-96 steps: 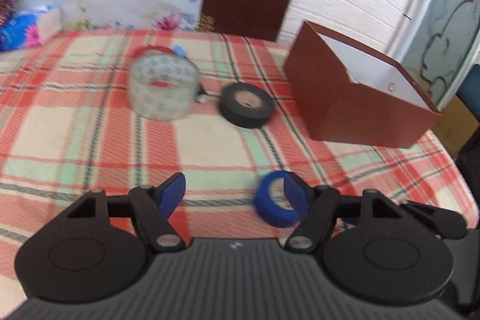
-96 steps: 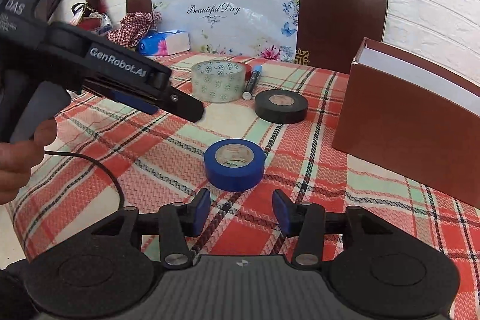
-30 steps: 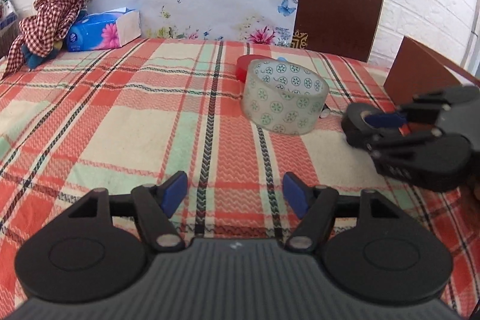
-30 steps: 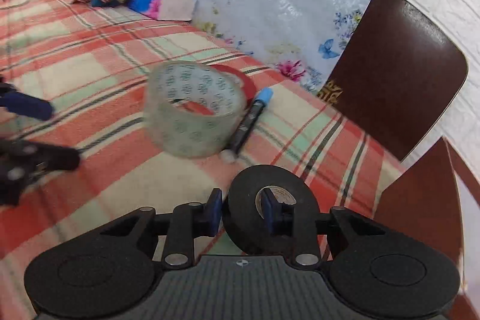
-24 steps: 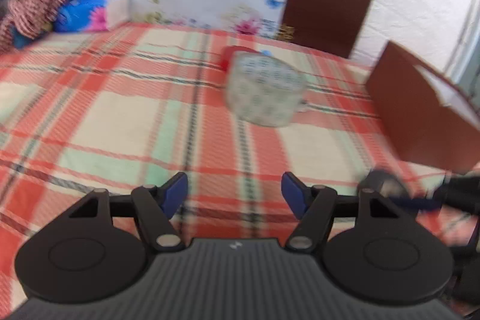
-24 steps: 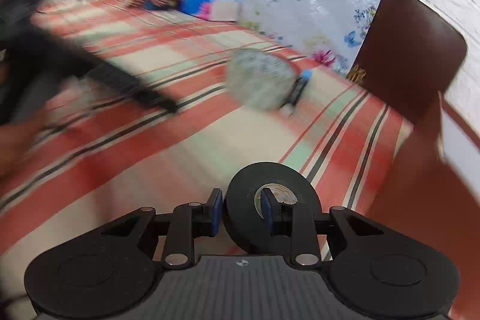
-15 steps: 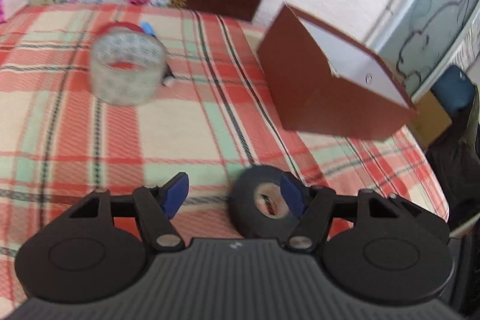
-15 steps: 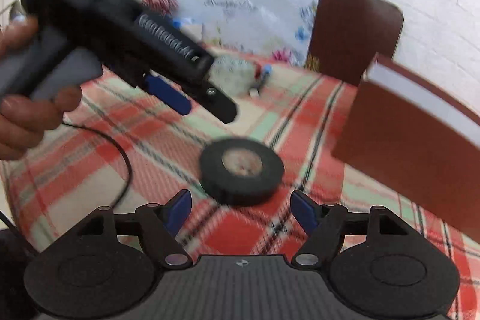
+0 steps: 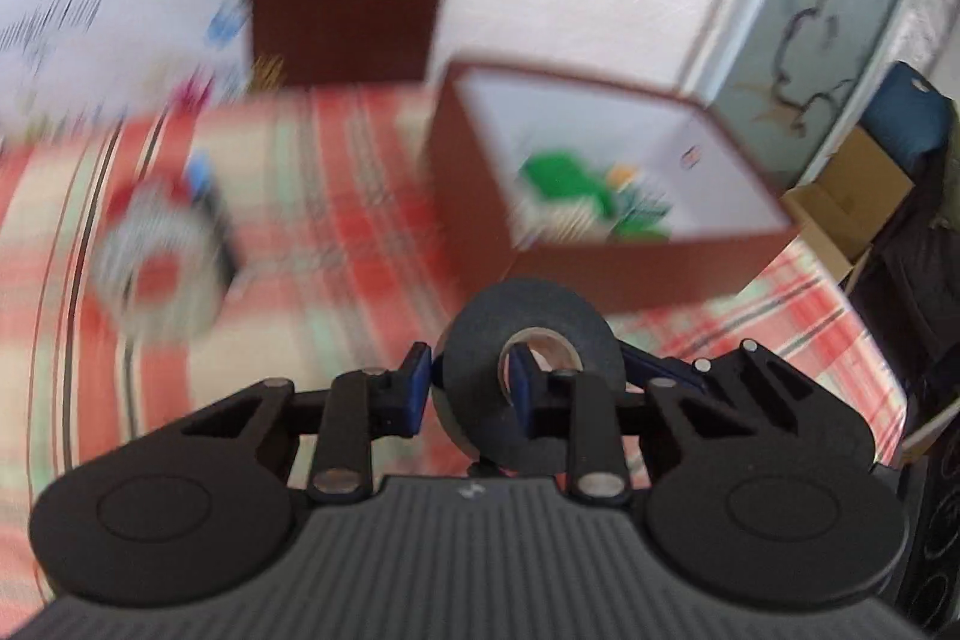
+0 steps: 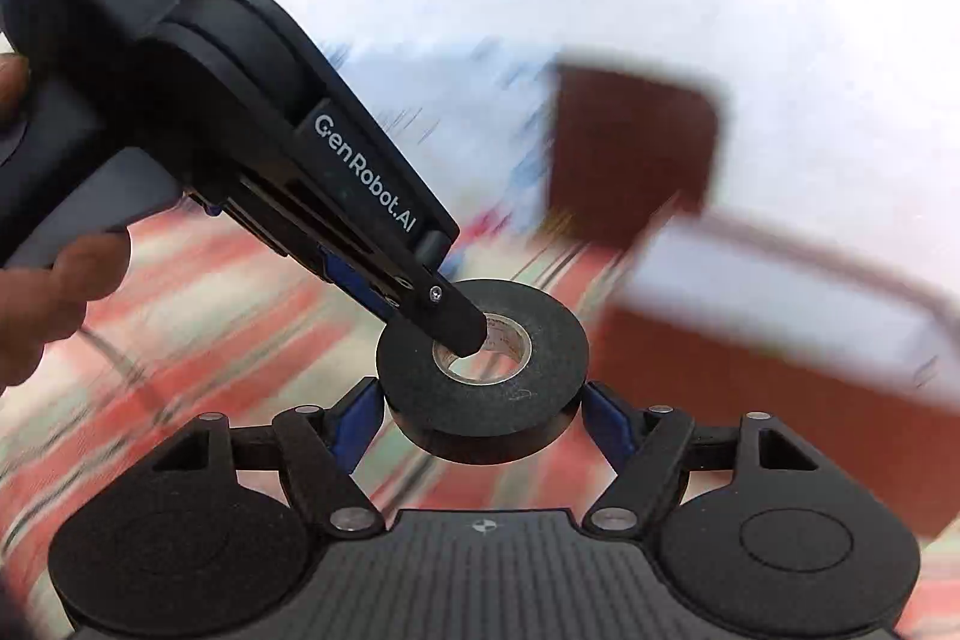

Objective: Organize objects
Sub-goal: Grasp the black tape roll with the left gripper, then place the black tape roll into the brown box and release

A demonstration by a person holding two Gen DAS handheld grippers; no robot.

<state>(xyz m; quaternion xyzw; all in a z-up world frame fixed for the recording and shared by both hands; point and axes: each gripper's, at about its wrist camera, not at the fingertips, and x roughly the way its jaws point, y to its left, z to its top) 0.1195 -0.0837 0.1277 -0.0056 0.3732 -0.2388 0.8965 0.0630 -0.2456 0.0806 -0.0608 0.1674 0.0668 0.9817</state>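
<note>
Checked tablecloth blurred. Left gripper just closed, clamping black tape roll through core. Right gripper spread wide, flanking roll; contact unclear.

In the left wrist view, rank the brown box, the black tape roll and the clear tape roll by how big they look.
1. brown box, clearly largest.
2. and 3. black tape roll and clear tape roll look about alike; the black one sits much nearer the camera and the clear one is blurred, so their order is unsure.
</note>
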